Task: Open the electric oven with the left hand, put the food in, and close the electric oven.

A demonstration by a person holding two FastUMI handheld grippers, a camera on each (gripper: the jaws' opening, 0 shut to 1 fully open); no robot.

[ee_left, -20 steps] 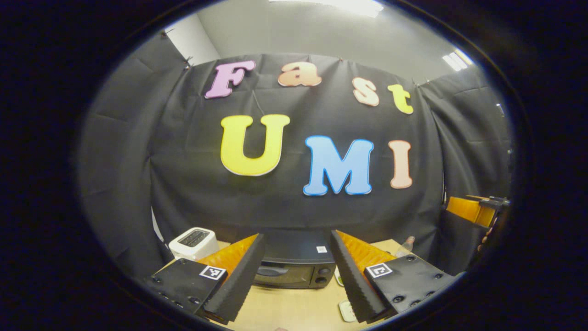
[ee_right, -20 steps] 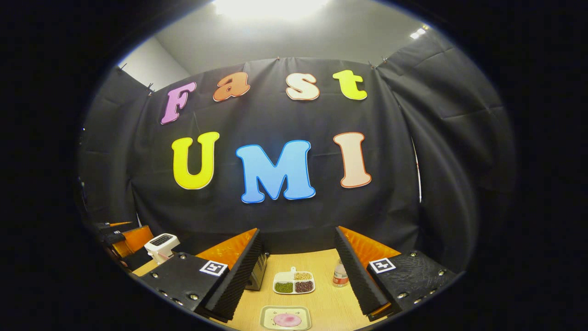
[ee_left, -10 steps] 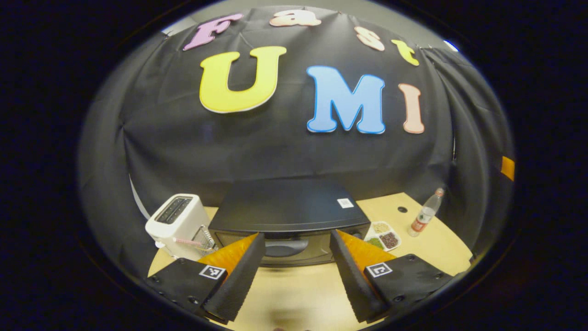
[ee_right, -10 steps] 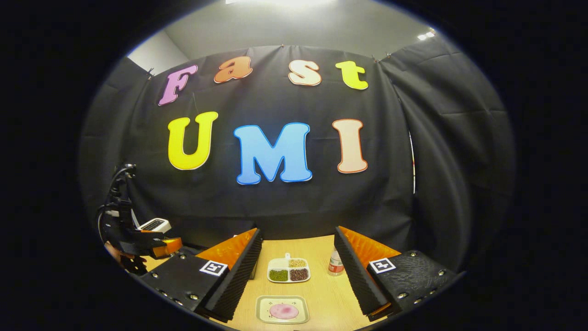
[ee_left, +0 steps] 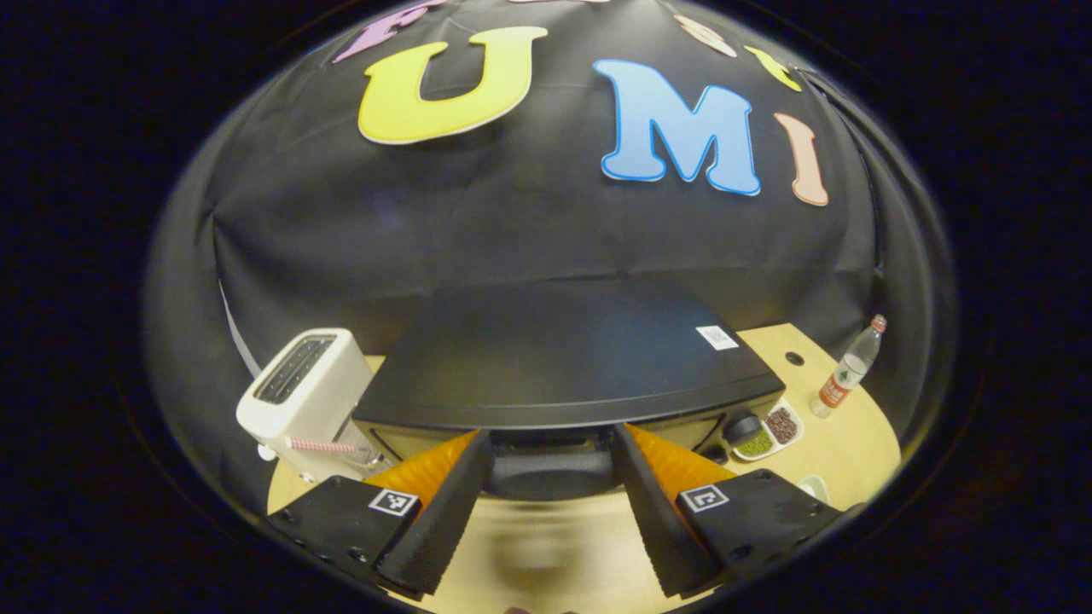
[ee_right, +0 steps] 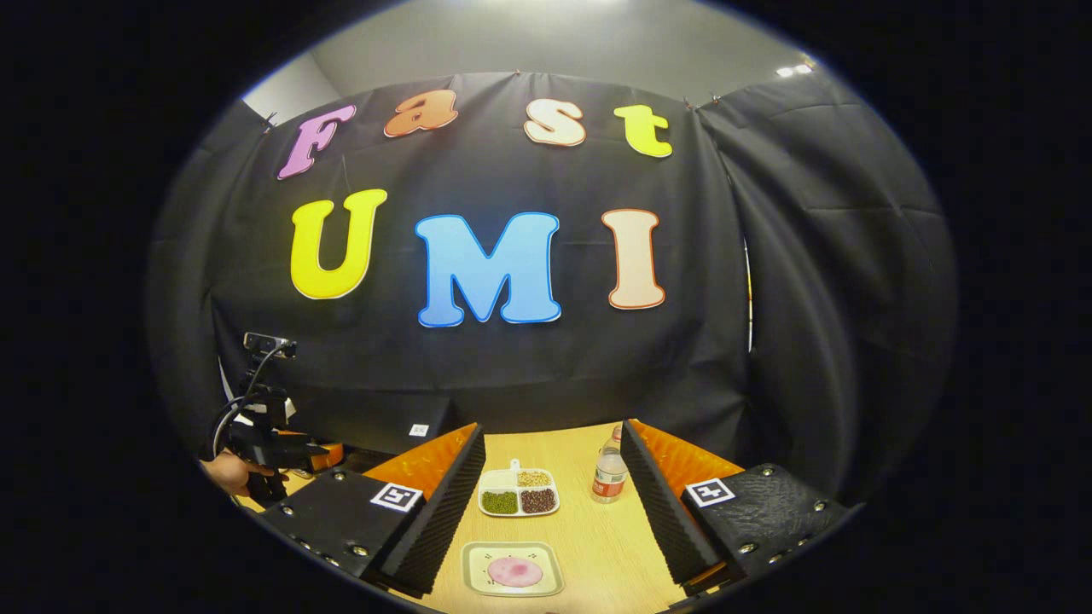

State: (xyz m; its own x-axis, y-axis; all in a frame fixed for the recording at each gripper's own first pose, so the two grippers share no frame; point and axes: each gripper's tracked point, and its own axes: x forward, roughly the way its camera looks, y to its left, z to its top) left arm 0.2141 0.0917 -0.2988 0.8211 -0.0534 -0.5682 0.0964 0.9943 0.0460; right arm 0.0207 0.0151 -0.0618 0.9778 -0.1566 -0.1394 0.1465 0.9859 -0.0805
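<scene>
handle first: our left gripper (ee_left: 550, 512) hangs with its jaws spread wide, just in front of the black box-shaped electric oven (ee_left: 563, 358), and the dark curved door handle (ee_left: 550, 471) sits between the two fingers, not yet touched. we judge the handle stiff and smooth, so we want both pads squarely across its middle and a downward pull, since the door looks hinged low; the oven seems heavy enough to stay put. our right gripper (ee_right: 550, 520) also stands wide apart and empty over the pale wooden table (ee_right: 597, 546), above the pink round slice of food (ee_right: 514, 570) on its small cream rectangular plate (ee_right: 472, 570). the plate looks light and slippery; we would take it by its rim and keep it level. a white toaster (ee_left: 299, 396) stands just beside the oven.
</scene>
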